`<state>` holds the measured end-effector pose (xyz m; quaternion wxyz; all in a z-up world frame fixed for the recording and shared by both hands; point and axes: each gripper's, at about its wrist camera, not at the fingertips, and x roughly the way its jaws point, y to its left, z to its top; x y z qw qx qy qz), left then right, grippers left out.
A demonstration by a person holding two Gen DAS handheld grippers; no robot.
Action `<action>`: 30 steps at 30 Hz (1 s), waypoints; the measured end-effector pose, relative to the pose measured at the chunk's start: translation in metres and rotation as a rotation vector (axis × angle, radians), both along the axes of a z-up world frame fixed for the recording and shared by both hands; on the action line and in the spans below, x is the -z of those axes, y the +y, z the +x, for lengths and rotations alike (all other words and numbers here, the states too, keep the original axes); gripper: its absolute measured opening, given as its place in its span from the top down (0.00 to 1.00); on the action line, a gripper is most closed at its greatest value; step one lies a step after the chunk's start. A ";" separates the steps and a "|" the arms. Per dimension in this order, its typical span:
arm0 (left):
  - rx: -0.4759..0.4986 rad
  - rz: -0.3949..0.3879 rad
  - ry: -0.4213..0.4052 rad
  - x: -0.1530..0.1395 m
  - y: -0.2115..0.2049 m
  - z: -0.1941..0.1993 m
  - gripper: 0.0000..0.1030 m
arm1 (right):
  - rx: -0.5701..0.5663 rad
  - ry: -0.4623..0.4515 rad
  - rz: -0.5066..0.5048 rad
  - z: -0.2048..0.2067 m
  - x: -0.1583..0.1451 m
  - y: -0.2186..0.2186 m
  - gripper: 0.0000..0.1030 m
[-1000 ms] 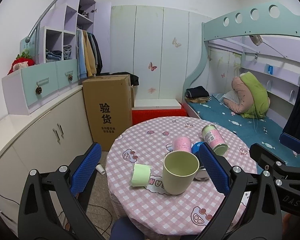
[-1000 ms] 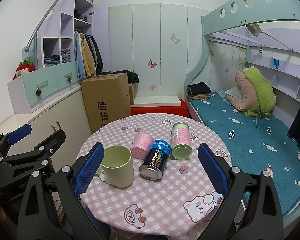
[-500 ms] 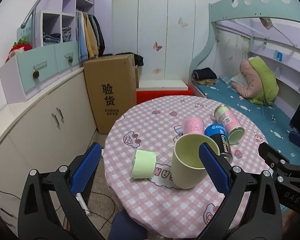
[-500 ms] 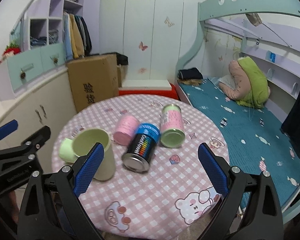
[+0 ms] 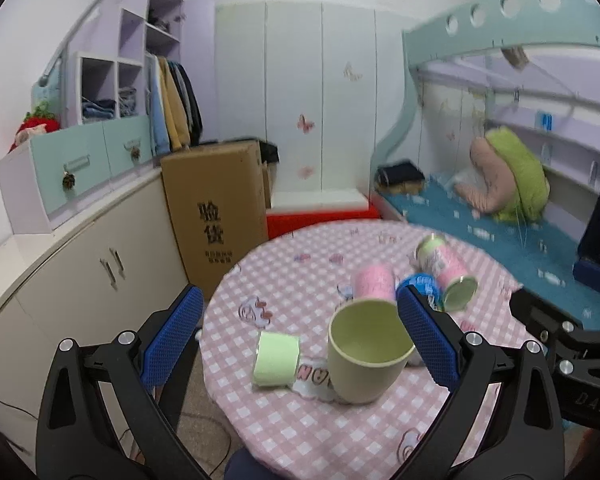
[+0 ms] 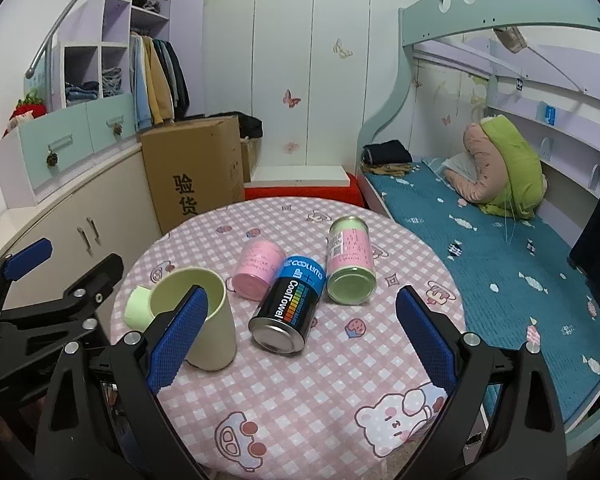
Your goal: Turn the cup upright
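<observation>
A pale green cup (image 5: 364, 352) stands upright, mouth up, on the round table with the pink checked cloth (image 5: 300, 420); it also shows in the right wrist view (image 6: 198, 320). My left gripper (image 5: 300, 340) is open and empty, held back from the cup. My right gripper (image 6: 300, 344) is open and empty, with its left finger in front of the cup. A small light green cup (image 5: 276, 360) lies on its side left of the big cup.
A pink can (image 6: 258, 264), a black and blue can (image 6: 290, 304) and a pink and green can (image 6: 350, 262) lie on their sides mid-table. A cardboard box (image 5: 216, 216) and cabinets stand to the left, a bunk bed (image 6: 480, 220) to the right.
Both grippers have shifted slightly while staying open and empty. The left view rose and pulled back; the right view swung back to the left. The cup and cans have not moved.
</observation>
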<state>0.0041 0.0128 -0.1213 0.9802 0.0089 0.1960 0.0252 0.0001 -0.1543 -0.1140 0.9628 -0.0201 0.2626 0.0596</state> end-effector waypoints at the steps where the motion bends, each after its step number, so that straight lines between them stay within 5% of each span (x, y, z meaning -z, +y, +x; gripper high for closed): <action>1: -0.003 -0.015 -0.020 -0.003 0.001 -0.003 0.05 | -0.001 -0.010 0.003 -0.003 -0.003 -0.001 0.11; 30: -0.001 -0.004 -0.031 -0.015 -0.005 -0.011 0.05 | -0.027 -0.040 0.025 -0.016 -0.017 0.003 0.11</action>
